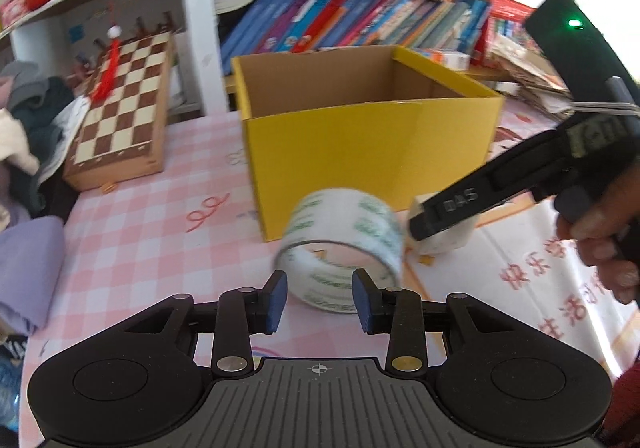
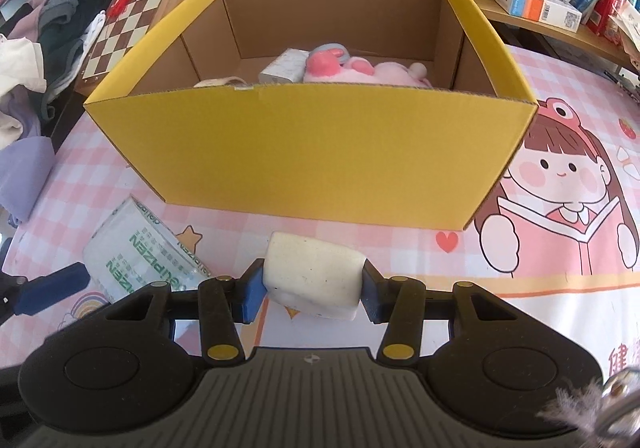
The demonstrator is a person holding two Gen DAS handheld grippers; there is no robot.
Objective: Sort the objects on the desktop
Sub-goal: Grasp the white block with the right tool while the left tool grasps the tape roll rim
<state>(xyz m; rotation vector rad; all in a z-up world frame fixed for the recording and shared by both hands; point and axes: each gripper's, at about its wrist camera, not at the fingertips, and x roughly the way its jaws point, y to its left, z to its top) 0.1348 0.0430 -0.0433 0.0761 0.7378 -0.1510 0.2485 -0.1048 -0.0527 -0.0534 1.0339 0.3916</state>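
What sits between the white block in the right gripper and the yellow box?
Nothing: in the right wrist view only bare pink checked tablecloth lies between the white block and the yellow box. The tape roll sits off to the left.

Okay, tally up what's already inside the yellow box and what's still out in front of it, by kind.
In the box:
Pink plush: 1
White packet: 1
Beige strap: 1
In front:
Tape roll: 1
White block: 1
Total: 5

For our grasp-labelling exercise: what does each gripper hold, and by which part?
The right gripper clamps the white block by its two short ends. The tape roll sits at the pads of the left gripper; a grip cannot be told.
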